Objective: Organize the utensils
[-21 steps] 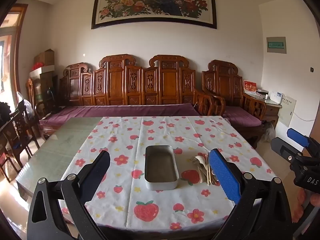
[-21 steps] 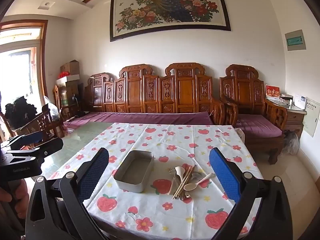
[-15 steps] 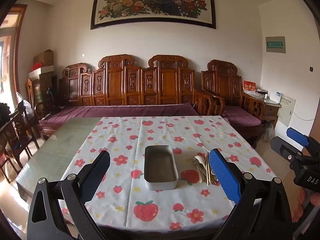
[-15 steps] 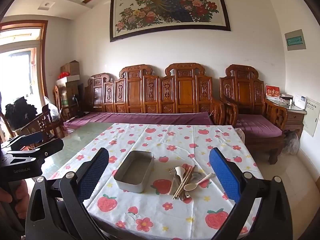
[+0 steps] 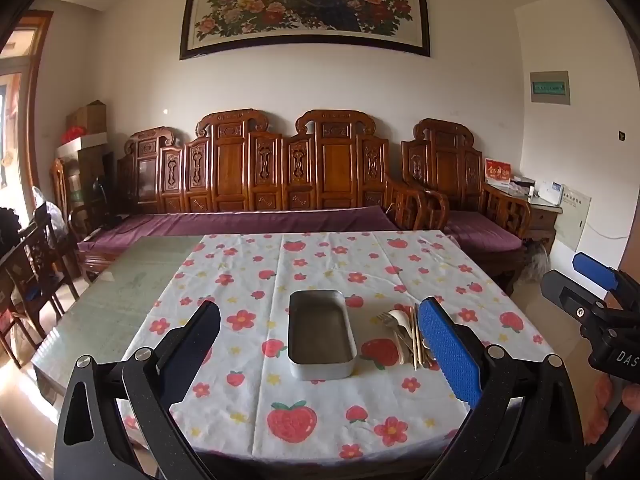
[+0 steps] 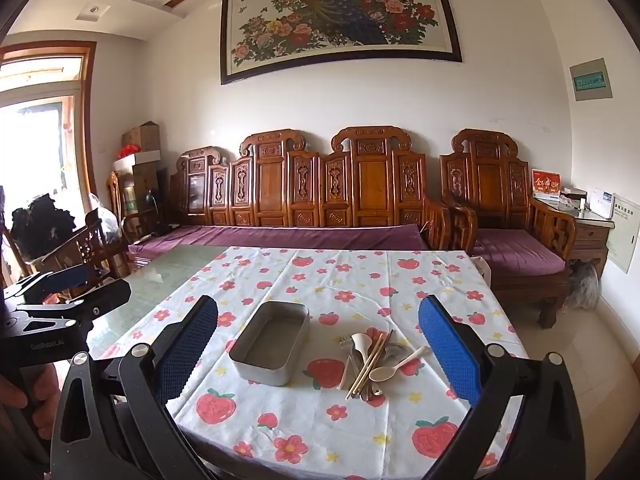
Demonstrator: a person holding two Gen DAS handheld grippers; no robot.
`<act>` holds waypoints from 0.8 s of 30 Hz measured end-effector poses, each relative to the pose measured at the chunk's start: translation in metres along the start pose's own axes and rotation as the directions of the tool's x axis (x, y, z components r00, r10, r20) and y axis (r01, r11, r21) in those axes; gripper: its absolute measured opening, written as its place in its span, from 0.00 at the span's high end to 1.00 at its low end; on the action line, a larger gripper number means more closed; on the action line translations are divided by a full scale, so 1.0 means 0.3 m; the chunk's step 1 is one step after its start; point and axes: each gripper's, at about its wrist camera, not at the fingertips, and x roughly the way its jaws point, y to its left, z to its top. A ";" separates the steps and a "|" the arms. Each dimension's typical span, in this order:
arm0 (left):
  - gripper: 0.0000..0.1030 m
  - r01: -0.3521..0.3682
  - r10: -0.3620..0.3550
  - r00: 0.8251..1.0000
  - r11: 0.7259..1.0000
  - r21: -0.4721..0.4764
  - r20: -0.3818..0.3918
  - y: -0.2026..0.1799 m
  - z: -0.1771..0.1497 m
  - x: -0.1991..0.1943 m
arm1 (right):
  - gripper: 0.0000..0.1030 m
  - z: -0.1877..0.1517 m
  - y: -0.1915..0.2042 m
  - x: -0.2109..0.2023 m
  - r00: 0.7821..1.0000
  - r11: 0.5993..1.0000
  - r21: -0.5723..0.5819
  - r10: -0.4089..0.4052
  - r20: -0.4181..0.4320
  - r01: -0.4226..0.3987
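Observation:
An empty grey metal tin (image 5: 321,334) (image 6: 270,342) sits on a white tablecloth (image 5: 320,264) (image 6: 340,276) printed with strawberries and flowers. Just right of the tin lies a pile of utensils (image 5: 406,336) (image 6: 374,356): a fork, white spoons, metal spoons and wooden chopsticks. My left gripper (image 5: 320,354) hovers wide open near the table's front edge, nothing between its jaws. Wide open too, my right gripper (image 6: 318,354) hangs above the front edge, the pile showing between its fingers farther off. Each gripper also shows at the other view's edge.
A bare glass strip of the table (image 5: 120,292) lies left of the cloth. A carved wooden sofa with purple cushions (image 5: 256,216) stands behind the table, dark wooden chairs (image 5: 28,280) to its left. Tiled floor lies to the right.

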 end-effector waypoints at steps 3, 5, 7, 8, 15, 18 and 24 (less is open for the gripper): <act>0.07 0.000 0.000 1.000 1.000 0.001 -0.001 0.000 0.001 0.000 | 0.02 0.000 0.000 0.000 1.000 1.000 0.000 0.000 0.000 0.000; 0.07 0.000 0.000 1.000 1.000 0.001 -0.002 -0.009 0.001 -0.005 | 0.02 0.000 0.000 -0.001 1.000 1.000 0.000 0.000 0.000 0.000; 0.07 0.001 -0.001 1.000 1.000 0.001 -0.002 -0.008 0.000 -0.002 | 0.02 0.000 0.001 0.000 1.000 1.000 0.000 -0.001 0.000 0.001; 0.07 0.001 -0.001 1.000 1.000 0.000 -0.001 -0.009 -0.002 -0.004 | 0.02 0.000 0.001 0.000 1.000 1.000 0.000 0.000 0.000 0.000; 0.07 0.000 0.000 1.000 1.000 0.002 -0.002 -0.011 0.000 -0.002 | 0.02 -0.001 0.000 -0.001 1.000 1.000 0.000 -0.001 0.001 0.001; 0.07 0.000 0.000 1.000 1.000 0.002 -0.001 -0.009 0.005 -0.004 | 0.02 -0.001 0.000 -0.001 1.000 1.000 -0.001 0.000 0.001 0.000; 0.07 0.001 -0.001 1.000 1.000 0.002 0.000 -0.008 0.003 -0.005 | 0.02 -0.001 0.000 -0.001 1.000 1.000 0.000 0.000 0.001 0.000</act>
